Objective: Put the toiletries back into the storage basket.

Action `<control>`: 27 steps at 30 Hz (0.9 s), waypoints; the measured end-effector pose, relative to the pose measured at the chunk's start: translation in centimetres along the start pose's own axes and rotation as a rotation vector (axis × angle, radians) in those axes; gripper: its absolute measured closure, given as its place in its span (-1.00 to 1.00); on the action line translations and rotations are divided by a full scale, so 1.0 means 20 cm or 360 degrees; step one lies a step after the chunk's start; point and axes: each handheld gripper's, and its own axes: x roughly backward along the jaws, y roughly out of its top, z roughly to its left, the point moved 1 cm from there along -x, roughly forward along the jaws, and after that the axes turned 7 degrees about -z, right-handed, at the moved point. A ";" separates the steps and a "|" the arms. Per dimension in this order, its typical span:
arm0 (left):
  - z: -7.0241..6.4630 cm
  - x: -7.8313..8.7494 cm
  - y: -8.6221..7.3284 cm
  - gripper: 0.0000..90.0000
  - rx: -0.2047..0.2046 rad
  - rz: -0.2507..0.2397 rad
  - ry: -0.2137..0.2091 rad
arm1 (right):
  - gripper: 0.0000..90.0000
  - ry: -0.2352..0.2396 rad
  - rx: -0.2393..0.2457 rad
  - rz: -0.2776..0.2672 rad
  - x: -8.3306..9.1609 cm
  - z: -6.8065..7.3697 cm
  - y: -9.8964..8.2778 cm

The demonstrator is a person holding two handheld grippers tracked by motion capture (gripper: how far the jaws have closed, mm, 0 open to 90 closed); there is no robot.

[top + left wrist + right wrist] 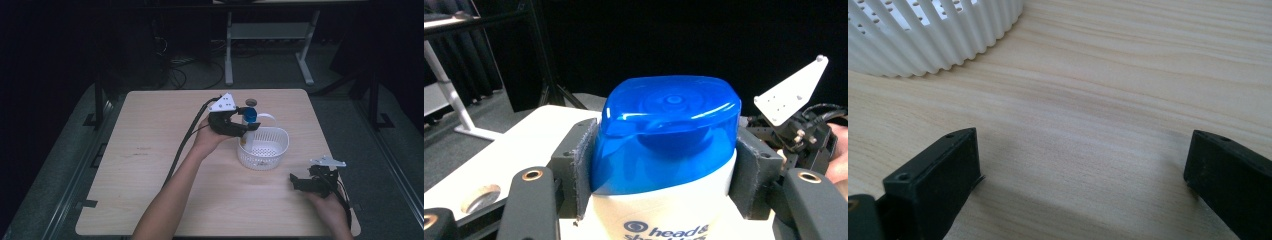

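Note:
A white shampoo bottle (659, 210) with a blue cap (666, 130) stands upright between the pads of my left gripper (664, 175), which is shut on it just below the cap. From above, that bottle (248, 122) hangs over the back left part of a white perforated basket (272, 157), with the left gripper (235, 125) reaching in from the left. My right gripper (302, 181) rests low over the table at the front right, jaws wide apart and nothing between them (1083, 175). The basket's ribbed wall (933, 40) lies ahead of it.
The wooden table (150, 165) has a round hole (251, 102) near its back edge. A white handle strip (267, 116) arcs over the basket's back. Beyond the table stands a desk frame (270, 45) on a dark floor with cables.

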 end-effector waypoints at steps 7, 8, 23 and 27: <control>-0.02 -0.03 -0.05 -0.17 -0.0028 0.0035 0.0001 | -0.98 0.0000 0.0001 0.0000 0.00 0.00 0.00; -0.03 -0.03 -0.05 -0.17 -0.0026 0.0035 0.0002 | -0.98 0.0000 0.0002 -0.0001 0.00 0.00 0.00; -0.03 -0.05 -0.12 -0.17 -0.0009 0.0062 -0.0001 | -0.98 -0.0002 0.0004 -0.0001 0.00 0.00 0.00; -0.03 -0.06 -0.13 -0.17 -0.0002 0.0066 0.0001 | -0.98 -0.0002 0.0004 0.0000 0.00 0.00 0.00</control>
